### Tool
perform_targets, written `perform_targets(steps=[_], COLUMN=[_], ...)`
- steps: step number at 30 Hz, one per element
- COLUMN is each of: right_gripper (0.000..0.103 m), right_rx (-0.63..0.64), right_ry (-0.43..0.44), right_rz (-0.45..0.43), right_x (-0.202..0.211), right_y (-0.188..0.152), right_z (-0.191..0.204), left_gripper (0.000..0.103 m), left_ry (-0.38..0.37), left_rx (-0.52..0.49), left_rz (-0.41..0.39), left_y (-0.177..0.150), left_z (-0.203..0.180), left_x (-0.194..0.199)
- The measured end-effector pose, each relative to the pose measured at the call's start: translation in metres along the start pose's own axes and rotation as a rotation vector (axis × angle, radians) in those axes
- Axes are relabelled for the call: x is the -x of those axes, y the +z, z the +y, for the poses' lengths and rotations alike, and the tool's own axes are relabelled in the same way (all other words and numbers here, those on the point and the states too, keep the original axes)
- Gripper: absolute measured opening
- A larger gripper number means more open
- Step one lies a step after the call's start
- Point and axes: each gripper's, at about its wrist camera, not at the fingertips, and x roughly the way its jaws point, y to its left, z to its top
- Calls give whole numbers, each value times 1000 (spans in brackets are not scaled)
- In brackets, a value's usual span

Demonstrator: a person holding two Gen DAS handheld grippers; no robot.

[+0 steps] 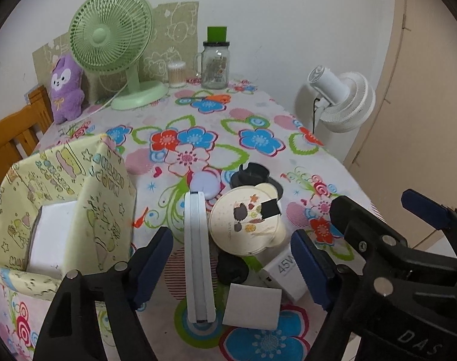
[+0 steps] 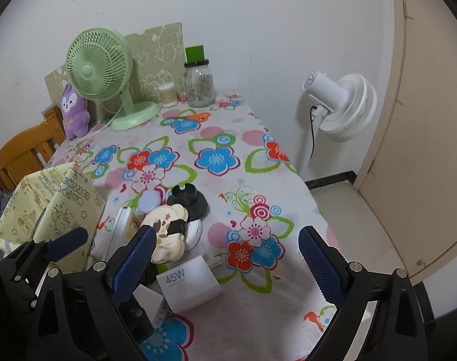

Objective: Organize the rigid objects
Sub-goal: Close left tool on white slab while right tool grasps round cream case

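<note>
Both tongs released over the clutter, nothing gripped.

Left tongs [image 1: 231, 261] straddle the slim white case [image 1: 198, 258] standing on edge on the tabletop [image 1: 258, 114], pads clear of it; probably next into the yellow patterned box [image 1: 63, 180] just left, which already holds a white box. Right tongs [image 2: 225, 267] gape above the white 45W charger [image 2: 189, 285]. Round illustrated lid [image 1: 246, 219] touches the case.

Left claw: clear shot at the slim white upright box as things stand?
Probably yes. The left claw is open with the slim white upright box already between its fingers; the round cream tin crowds the box's right side.
</note>
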Motion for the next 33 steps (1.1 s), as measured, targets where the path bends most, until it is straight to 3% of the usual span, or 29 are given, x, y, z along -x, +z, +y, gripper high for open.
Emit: perform_targets(steps=[11, 13, 15, 20, 24, 30, 33], right_gripper=[97, 97, 97, 97, 97, 97, 97], right_rx=[-30, -30, -28, -43, -49, -10, 9], right_ry=[32, 33, 33, 43, 53, 59, 61], right_rz=[75, 81, 90, 131, 145, 151, 157], right_x=[-26, -30, -34, -47, -53, -62, -69], right_y=[-12, -14, -16, -23, -24, -21, -18], right_z=[6, 7, 10, 16, 20, 38, 46], left_gripper=[65, 51, 44, 41, 38, 23, 21], left_ry=[59, 88, 107, 87, 76, 55, 46], left_rx=[43, 57, 60, 65, 59, 51, 48], left_rz=[47, 49, 57, 126, 121, 114, 106], left_y=[-10, -10, -11, -19, -21, -20, -19], left_z=[18, 21, 25, 33, 34, 37, 39], left_x=[-26, -28, -32, -49, -50, -53, -55])
